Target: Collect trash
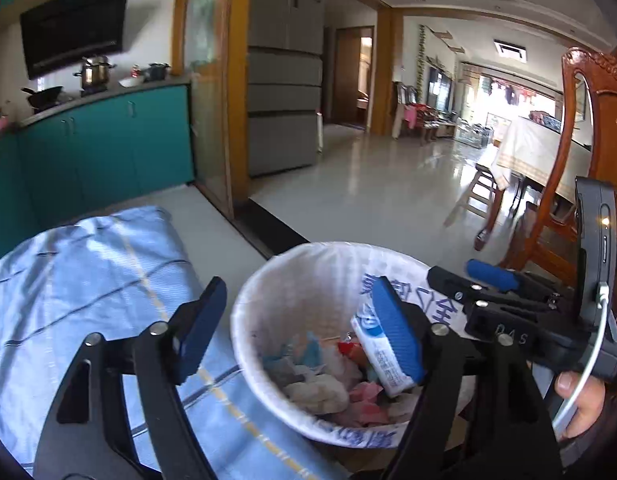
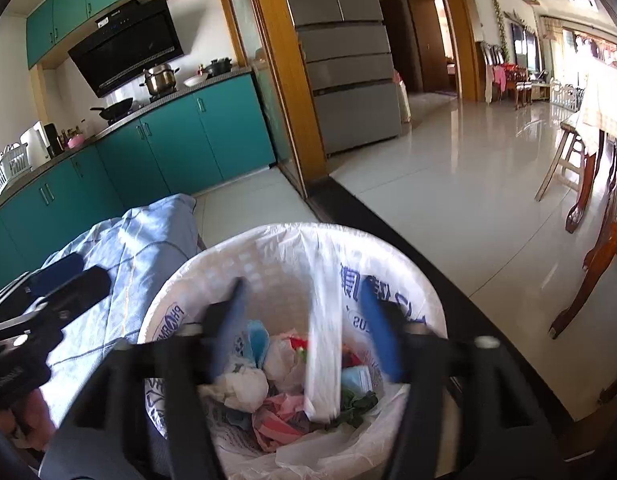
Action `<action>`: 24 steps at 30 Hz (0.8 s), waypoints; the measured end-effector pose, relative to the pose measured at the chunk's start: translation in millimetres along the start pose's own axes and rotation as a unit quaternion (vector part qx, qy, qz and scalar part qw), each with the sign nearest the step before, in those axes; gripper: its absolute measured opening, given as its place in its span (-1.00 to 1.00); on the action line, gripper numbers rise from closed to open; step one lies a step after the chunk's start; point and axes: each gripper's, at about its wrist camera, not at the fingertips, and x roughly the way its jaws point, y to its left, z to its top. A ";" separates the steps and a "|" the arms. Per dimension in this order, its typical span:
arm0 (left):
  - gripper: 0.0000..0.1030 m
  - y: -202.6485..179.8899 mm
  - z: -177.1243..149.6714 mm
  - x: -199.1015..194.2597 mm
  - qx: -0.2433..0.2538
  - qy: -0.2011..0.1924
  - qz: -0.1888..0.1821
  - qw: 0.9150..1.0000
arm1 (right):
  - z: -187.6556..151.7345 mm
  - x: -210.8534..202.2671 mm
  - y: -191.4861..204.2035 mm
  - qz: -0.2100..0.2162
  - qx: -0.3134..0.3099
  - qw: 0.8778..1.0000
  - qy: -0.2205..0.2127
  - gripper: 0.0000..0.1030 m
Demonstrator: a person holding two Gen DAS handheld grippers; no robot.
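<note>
Your left gripper (image 1: 296,324) and right gripper (image 2: 304,338) share one build: black plastic linkage arms joined by round silver screws, ribbed blue pads on the fingers (image 1: 400,340), and on the right unit's body faint raised lettering and a white cable (image 1: 588,368) curving past your hand (image 1: 584,404).

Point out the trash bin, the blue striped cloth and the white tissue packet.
Trash bin (image 2: 212,256), right wrist view, far rim.
Blue striped cloth (image 1: 88,280), left wrist view, top surface.
White tissue packet (image 1: 378,354), left wrist view, printed face.
</note>
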 end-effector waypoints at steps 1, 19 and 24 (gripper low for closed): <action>0.56 3.9 -0.4 -6.8 -0.002 -0.003 0.007 1.000 | 0.4 -2.1 2.1 0.004 -0.001 1.000 -0.009 0.42; 0.93 95.2 -36.4 -231.4 -0.054 -0.102 0.187 0.975 | -46.6 -177.0 174.9 0.003 -0.166 0.972 -0.165 0.93; 0.94 100.2 -47.4 -277.1 -0.064 -0.130 0.209 0.967 | -52.9 -217.8 208.1 -0.002 -0.195 0.962 -0.190 0.93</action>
